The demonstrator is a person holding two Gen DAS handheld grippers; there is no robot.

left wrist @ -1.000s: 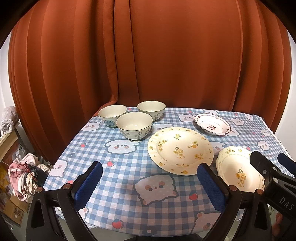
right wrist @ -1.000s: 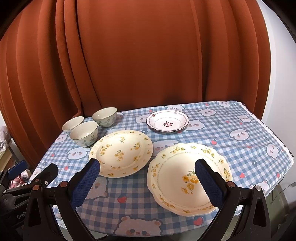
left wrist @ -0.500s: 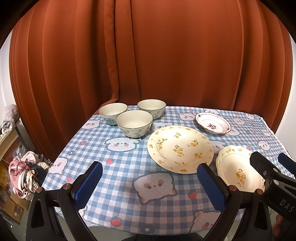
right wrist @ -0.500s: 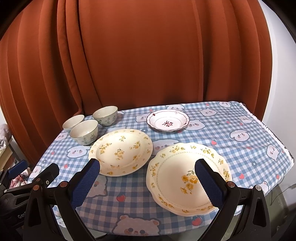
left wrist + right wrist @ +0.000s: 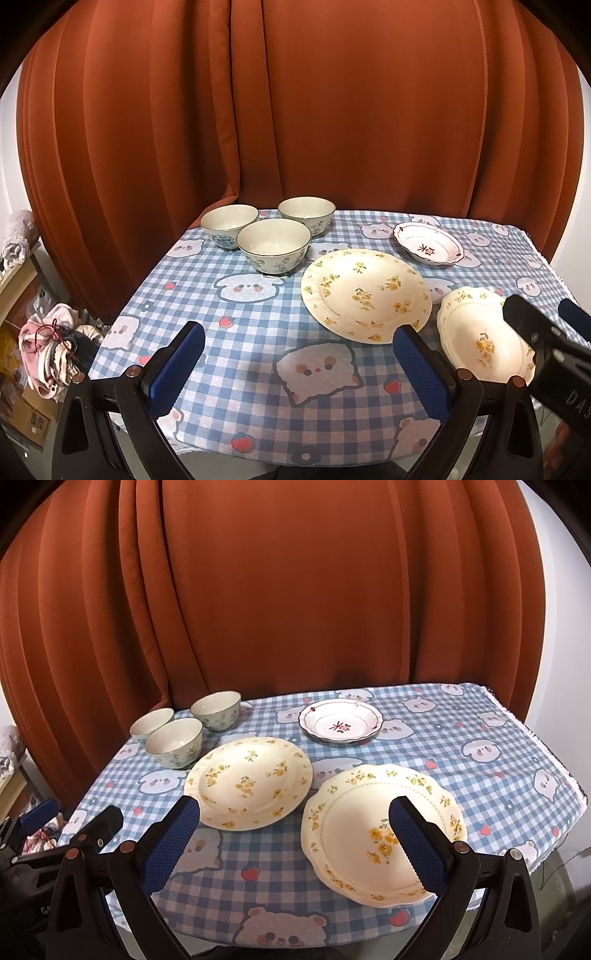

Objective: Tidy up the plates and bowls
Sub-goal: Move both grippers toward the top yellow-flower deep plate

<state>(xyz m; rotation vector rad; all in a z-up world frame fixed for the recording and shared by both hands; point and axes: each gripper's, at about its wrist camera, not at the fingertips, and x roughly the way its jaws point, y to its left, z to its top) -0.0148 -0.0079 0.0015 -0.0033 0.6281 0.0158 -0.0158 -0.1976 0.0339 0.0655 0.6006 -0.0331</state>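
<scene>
Three pale floral bowls point(image 5: 273, 242) point(image 5: 174, 741) cluster at the table's back left. A round cream plate with yellow flowers point(image 5: 365, 293) point(image 5: 248, 781) lies mid-table. Right of it lies a scalloped cream plate point(image 5: 484, 338) point(image 5: 382, 827), and a small white dish with a red motif point(image 5: 427, 248) point(image 5: 340, 724) sits behind. My left gripper point(image 5: 301, 363) hovers open over the near tablecloth, holding nothing. My right gripper point(image 5: 295, 836) is open above the front edges of both big plates, empty. Each gripper shows at the edge of the other's view.
The table wears a blue checked cloth with bear prints point(image 5: 258, 314) point(image 5: 498, 746). A rust-orange curtain point(image 5: 295, 110) hangs close behind. A pile of clothes and a shelf point(image 5: 48, 347) stand off the table's left side. The cloth's right edge point(image 5: 554, 760) drops off.
Both views have pulled back and risen slightly, so the table sits a little lower and farther. No dish has moved and both grippers stay open.
</scene>
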